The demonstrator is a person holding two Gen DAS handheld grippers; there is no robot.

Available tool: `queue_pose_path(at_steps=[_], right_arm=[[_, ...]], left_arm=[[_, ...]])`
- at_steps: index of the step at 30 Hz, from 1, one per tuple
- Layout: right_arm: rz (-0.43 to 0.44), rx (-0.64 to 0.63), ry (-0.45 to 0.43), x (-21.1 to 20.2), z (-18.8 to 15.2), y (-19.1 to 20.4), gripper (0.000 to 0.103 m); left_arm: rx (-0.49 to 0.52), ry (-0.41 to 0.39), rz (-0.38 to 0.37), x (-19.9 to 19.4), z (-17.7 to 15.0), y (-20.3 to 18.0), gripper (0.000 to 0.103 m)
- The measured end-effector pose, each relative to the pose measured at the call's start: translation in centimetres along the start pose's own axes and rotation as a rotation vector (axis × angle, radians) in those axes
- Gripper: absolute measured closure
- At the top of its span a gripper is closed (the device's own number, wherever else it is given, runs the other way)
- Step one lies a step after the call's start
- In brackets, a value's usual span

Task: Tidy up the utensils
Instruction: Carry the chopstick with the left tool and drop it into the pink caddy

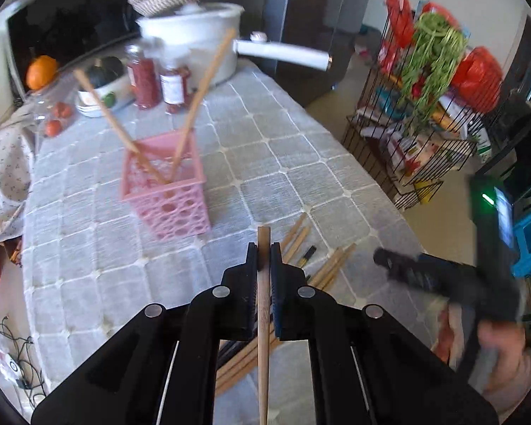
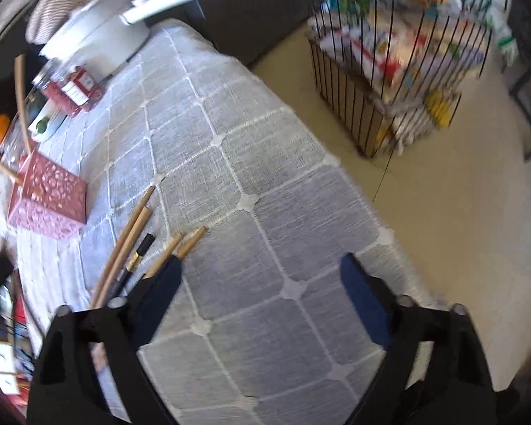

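Both fisheye views are bright with even daylight and show only soft shadows. Straight lines bow toward the rims, and black vignette fills the corners. In the left view, the right gripper [image 1: 400, 265] at 4 o'clock smears with motion blur. In the right view, the wire rack [image 2: 389, 71] at 1 o'clock and the white pot [image 2: 99, 32] at 11 o'clock are streaked.

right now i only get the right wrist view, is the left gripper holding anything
Observer: Yes, the left gripper is shut on one wooden chopstick.
Operator: how many sticks are in the basket, mine cuts it off
Observer: Two stand tilted in the pink basket.
Operator: whats left of the jars
Observer: A white bowl holding a dark green squash.
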State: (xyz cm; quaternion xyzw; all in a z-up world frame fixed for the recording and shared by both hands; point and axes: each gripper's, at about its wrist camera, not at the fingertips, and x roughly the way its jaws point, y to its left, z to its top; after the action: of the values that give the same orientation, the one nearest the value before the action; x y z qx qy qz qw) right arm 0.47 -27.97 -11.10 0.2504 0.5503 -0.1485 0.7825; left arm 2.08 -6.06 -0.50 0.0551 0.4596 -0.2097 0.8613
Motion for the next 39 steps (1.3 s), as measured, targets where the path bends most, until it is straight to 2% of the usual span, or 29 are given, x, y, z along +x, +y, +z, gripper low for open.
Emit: queue_pose_path(at_steps=[1,2,5,12,16,20,22,26,30,35,39], right_arm=[[-0.01,0.01,0.026,0.5,0.4,0.2,0.051],[-0.009,0.021,0.047,0.9,0.5,0.2,0.062],[0.03,0.085,0.104,1.9,1.0,0.5,0.068],[0.055,0.169,0.185,3.4,1.7,2.2,0.074],[0.042,0.189,0.193,3.7,2.0,3.1,0.074],[0.086,0.218,0.229,3.7,1.9,3.2,0.075],[0.065,0.211,0.233,4.0,1.9,3.5,0.076],[-0.004,0.166,0.216,4.2,1.8,4.7,0.087],[-0.042,0.141,0.188,4.2,1.5,5.9,0.091],[0.077,0.157,0.12,3.2,1.1,5.9,0.098],[0.163,0.092,-0.011,-0.5,0.9,6.6,0.098]], left_arm=[[-0.006,-0.01,-0.006,-0.5,-0.3,0.2,0.096],[-0.012,-0.021,-0.012,-1.1,-0.7,0.5,0.096],[-0.031,-0.067,-0.032,-2.9,-1.5,1.3,0.096],[-0.046,-0.119,-0.069,-4.7,-1.7,2.1,0.096],[-0.051,-0.124,-0.083,-5.0,-1.9,2.7,0.096],[-0.061,-0.133,-0.092,-5.3,-1.9,3.3,0.096],[-0.062,-0.135,-0.095,-5.4,-1.9,3.5,0.096],[-0.062,-0.14,-0.092,-5.5,-1.9,3.6,0.096],[-0.07,-0.149,-0.09,-5.8,-1.9,3.9,0.096],[-0.079,-0.156,-0.084,-6.1,-2.1,4.3,0.096],[-0.092,-0.178,-0.079,-7.0,-2.1,4.8,0.096]])
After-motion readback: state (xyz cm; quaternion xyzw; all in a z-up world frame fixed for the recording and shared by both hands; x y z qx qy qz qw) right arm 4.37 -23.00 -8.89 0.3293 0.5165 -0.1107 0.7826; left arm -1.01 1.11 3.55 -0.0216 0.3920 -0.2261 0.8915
